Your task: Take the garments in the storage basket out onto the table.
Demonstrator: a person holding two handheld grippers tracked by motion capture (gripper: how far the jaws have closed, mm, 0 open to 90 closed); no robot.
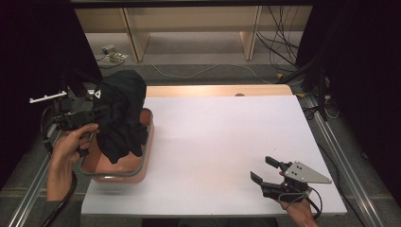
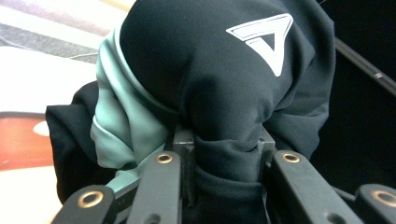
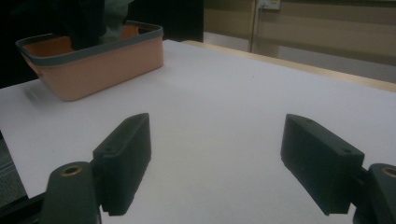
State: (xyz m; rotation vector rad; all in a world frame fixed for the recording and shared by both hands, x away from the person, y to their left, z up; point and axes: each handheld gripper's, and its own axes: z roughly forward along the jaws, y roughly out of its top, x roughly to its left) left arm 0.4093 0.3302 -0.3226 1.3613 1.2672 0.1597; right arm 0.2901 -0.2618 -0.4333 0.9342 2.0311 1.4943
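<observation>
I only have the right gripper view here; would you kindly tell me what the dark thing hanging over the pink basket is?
Observer: It is a black garment with a white triangle logo, lifted above the basket.
Operator: Thank you. Is anything holding it?
Observer: Yes, the left gripper is shut on a fold of it.
Operator: And is it all black?
Observer: No, the left gripper view shows a pale green lining.

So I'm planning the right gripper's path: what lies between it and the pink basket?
Only bare white table between the right gripper and pink basket, per the high view.
</observation>
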